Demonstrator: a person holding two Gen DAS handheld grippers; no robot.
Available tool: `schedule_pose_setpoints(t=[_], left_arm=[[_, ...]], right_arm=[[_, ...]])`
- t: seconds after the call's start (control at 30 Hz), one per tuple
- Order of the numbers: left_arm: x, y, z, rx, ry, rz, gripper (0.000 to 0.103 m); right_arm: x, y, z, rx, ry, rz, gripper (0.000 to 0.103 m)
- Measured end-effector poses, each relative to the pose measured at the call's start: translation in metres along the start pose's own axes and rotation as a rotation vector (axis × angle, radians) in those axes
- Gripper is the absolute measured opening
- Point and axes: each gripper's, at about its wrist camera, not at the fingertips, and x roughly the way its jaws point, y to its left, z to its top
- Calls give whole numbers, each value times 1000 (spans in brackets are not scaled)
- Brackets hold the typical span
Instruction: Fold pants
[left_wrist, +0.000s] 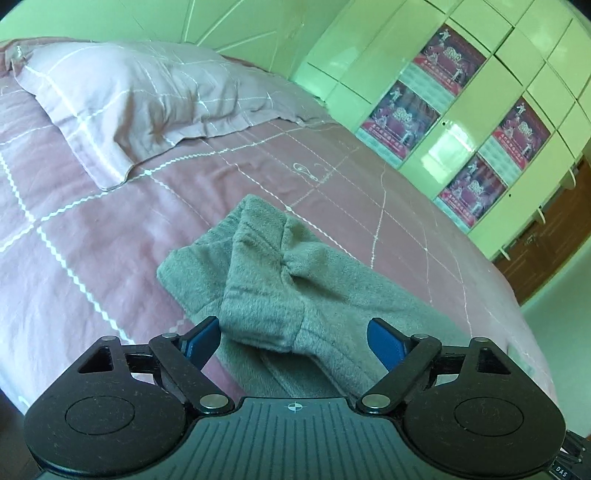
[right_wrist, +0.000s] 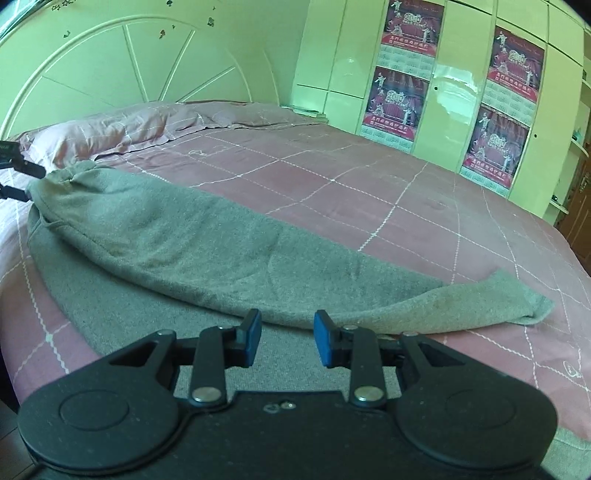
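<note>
Grey fleece pants (right_wrist: 177, 240) lie lengthwise on the pink checked bed, one leg laid over the other, cuffs (right_wrist: 524, 302) at the right. In the left wrist view the bunched waistband end (left_wrist: 280, 273) lies right in front of my left gripper (left_wrist: 295, 338), which is open wide with the fabric between its blue pads, not clamped. My right gripper (right_wrist: 287, 338) is open and empty, hovering over the near edge of the pant leg. The left gripper's black arm (right_wrist: 18, 166) shows at the waistband end in the right wrist view.
A pink pillow (left_wrist: 140, 103) lies at the head of the bed by the white headboard (right_wrist: 129, 66). A white wardrobe with red posters (right_wrist: 406, 96) stands along the far side. Pink bedsheet (right_wrist: 388, 192) stretches beyond the pants.
</note>
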Motion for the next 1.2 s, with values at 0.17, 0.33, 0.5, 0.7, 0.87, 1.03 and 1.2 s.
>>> schedule_pose_setpoints(t=[0.17, 0.33, 0.5, 0.7, 0.87, 1.03, 1.2], left_arm=[[-4, -1, -12, -55, 8, -7, 77], [9, 4, -9, -117, -7, -45, 76], [26, 2, -7, -138, -9, -45, 74], [36, -2, -6, -93, -5, -44, 71], [42, 5, -1, -106, -9, -57, 61], [44, 9, -1, -106, -7, -62, 57], [37, 8, -4, -95, -17, -46, 56]], right_arm=[[5, 3, -4, 45, 7, -13, 22], [14, 2, -1, 98, 13, -42, 23], [22, 4, 1, 119, 25, -63, 23], [26, 2, 1, 153, 42, -67, 24], [32, -19, -1, 332, 50, -74, 28], [44, -38, -6, 490, 70, -75, 30], [56, -53, -11, 614, 82, -80, 31]])
